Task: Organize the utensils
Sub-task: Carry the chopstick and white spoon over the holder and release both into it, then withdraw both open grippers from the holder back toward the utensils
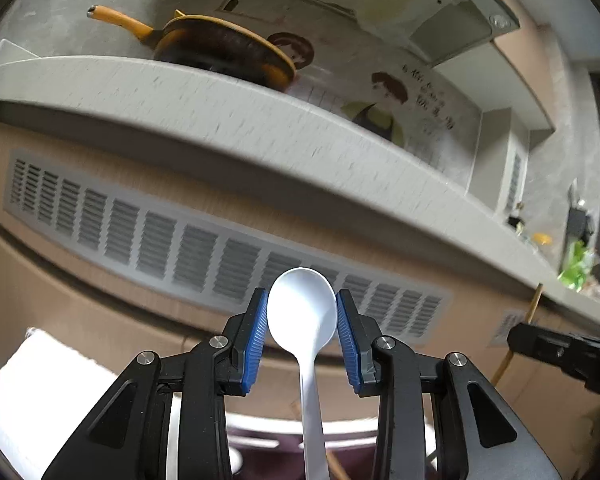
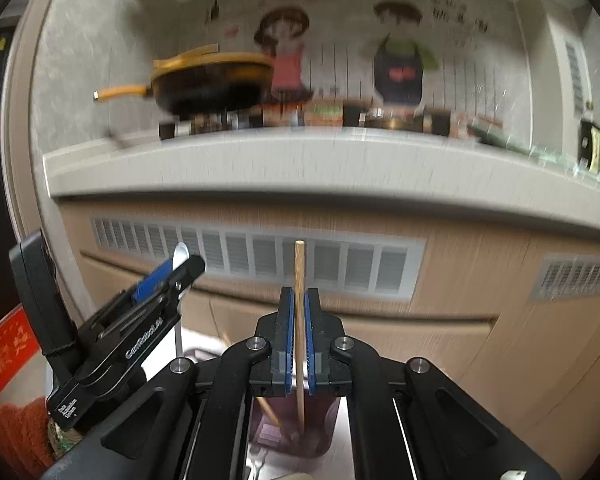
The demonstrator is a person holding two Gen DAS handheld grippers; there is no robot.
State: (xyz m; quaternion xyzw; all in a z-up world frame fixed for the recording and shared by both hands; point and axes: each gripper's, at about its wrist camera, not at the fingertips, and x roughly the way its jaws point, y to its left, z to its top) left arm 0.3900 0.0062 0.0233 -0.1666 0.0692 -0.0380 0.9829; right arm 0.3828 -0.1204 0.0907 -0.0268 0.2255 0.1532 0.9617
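Spoon and chopstick held aloft

Left gripper (image 1: 302, 320) clamps a white spoon (image 1: 302, 308) by its bowl, handle trailing down. Right gripper (image 2: 299, 334) is closed on an upright wooden chopstick (image 2: 299, 280), above a purple container (image 2: 324, 436) below the counter (image 2: 300, 164).

Grey counter (image 2: 260, 168): yellow pan (image 2: 212, 80) on it, blurred jars (image 2: 328, 114) alongside.

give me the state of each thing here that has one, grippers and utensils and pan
left gripper: shut on the white plastic spoon, bowl up
right gripper: shut on the thin wooden chopstick, upright
yellow-handled frying pan: on the counter, untouched
translucent purple cup: holds another chopstick
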